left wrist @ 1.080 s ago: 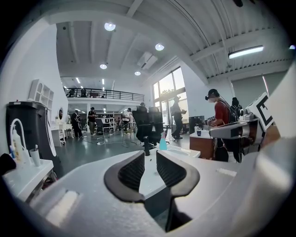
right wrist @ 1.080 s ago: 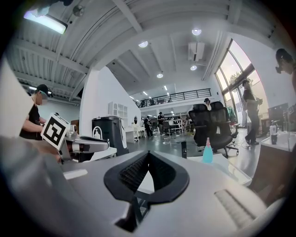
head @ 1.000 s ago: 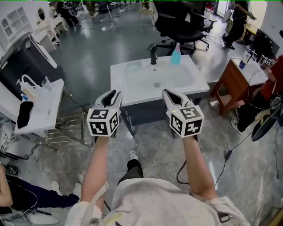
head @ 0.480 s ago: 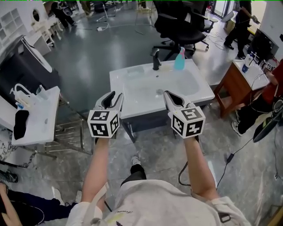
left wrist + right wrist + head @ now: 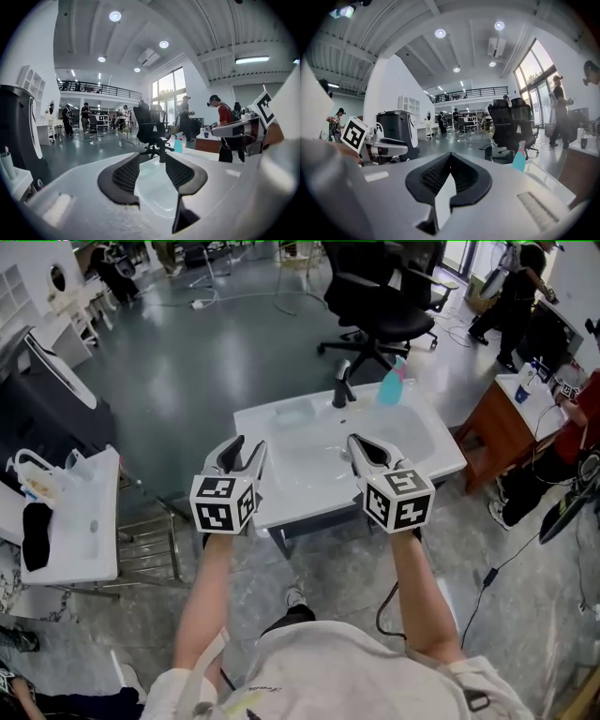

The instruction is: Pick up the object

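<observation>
sink [image 5: 309, 498] has been brought closer than a second ago; left gripper [image 5: 246, 444] jaws have just been spread, nothing between them, right gripper [image 5: 360, 441] kept pressed together; blue bottle [image 5: 392, 388], probably the target, is stood at the sink's back rim, not yet reached

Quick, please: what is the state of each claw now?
Left claw: open, has just been opening, nothing between.
Right claw: closed, holding nothing.
</observation>
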`<state>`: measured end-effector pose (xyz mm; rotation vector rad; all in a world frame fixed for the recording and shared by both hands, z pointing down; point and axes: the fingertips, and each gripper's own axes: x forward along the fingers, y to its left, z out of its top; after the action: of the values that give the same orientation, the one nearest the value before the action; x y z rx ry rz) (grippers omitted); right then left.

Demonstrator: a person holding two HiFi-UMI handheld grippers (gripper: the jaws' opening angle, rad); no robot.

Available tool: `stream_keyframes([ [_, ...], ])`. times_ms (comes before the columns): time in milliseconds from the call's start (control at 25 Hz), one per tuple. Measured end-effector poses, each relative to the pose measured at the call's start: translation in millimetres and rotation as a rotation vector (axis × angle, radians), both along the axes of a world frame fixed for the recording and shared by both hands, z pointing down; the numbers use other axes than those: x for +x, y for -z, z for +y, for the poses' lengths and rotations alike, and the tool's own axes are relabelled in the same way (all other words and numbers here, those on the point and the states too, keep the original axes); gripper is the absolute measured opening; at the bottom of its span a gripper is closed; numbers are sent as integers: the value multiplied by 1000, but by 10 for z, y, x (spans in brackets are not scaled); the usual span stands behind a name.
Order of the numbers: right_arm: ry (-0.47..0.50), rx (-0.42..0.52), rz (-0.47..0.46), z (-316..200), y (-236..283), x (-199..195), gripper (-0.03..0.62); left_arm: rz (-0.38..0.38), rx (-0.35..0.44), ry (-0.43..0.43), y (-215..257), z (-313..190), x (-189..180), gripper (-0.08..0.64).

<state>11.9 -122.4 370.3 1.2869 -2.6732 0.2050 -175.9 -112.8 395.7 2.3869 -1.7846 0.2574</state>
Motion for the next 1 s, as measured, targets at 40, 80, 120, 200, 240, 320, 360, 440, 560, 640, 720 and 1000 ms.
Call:
stream_keyframes([
  [40, -7, -2, 2, -54, 2, -34, 3, 3, 0, -7, -3, -57, -32, 178],
  [80, -11, -2, 4, -103, 7, -72, 3, 6, -1, -13, -5, -109, -66, 179],
  [120, -15, -2, 7, -148, 15, -112, 3, 9, -2, -19, -8, -158, -100, 179],
  [200, -20, 0, 13, -226, 30, -191, 3, 11, -6, -31, -19, -247, -166, 189],
  [240, -22, 0, 15, -260, 36, -227, 3, 11, -8, -37, -22, -288, -198, 202],
  [320, -32, 0, 19, -329, 53, -290, 3, 13, -7, -48, -14, -367, -262, 209],
  [360, -38, 1, 20, -362, 64, -318, 3, 14, -4, -53, -5, -405, -293, 209],
  [440, -47, 4, 21, -417, 80, -366, 3, 15, 2, -62, 8, -469, -341, 209],
  [560, -57, 9, 23, -476, 96, -414, 3, 16, 12, -74, 26, -545, -379, 210],
  [640, -63, 13, 24, -518, 113, -442, 3, 20, 18, -78, 47, -593, -408, 210],
  [720, -67, 16, 23, -565, 128, -465, 3, 22, 22, -81, 62, -646, -435, 210],
  [1000, -73, 24, 12, -735, 106, -452, 3, 9, 22, -87, 38, -829, -431, 216],
])
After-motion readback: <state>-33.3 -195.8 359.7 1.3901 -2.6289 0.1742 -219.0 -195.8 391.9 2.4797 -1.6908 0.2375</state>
